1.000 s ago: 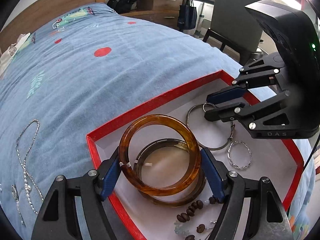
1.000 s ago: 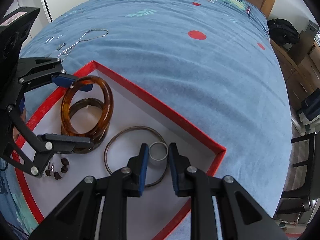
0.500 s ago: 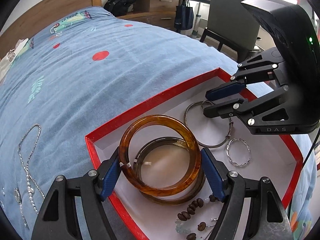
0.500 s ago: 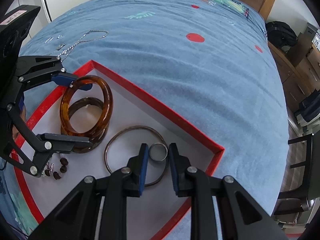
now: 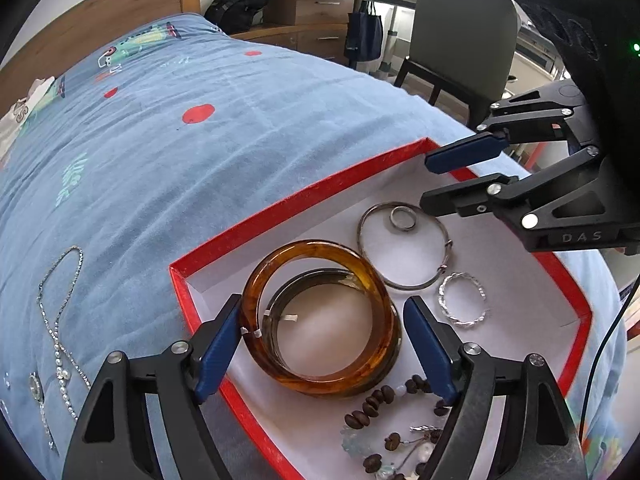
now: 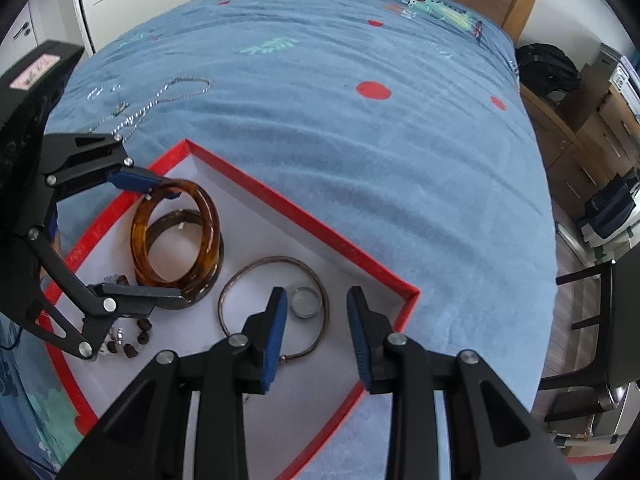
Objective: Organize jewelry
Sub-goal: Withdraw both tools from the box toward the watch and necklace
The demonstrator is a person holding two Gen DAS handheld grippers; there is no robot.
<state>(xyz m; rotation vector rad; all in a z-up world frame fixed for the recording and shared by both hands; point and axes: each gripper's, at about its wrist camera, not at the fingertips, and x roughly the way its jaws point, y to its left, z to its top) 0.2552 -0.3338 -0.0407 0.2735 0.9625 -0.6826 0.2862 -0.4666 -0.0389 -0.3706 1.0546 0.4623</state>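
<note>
A red-rimmed white tray (image 5: 296, 200) (image 6: 304, 216) lies on the blue bedspread. In it an amber bangle (image 5: 316, 250) (image 6: 138, 236) leans on a dark bangle (image 5: 312, 274). My left gripper (image 5: 324, 308) (image 6: 178, 244) straddles the amber bangle with its jaws opening, and a gap shows at the right pad. A small silver ring (image 5: 403, 231) (image 6: 306, 315) lies flat inside a thin metal bangle (image 5: 404, 287) (image 6: 276, 259). My right gripper (image 6: 317, 296) (image 5: 427, 182) hovers just above that ring, jaws opening, nothing between the pads.
A twisted silver ring (image 5: 460, 322) and brown beads (image 5: 372, 404) also lie in the tray. A silver necklace (image 5: 60, 320) (image 6: 172, 92) rests on the bedspread to the left of the tray. A chair (image 5: 460, 40) and drawers stand beyond the bed.
My right gripper's jaws have spread and it has lifted a little, leaving the small silver ring lying in the tray. My left gripper's jaws have widened slightly around the amber bangle.
</note>
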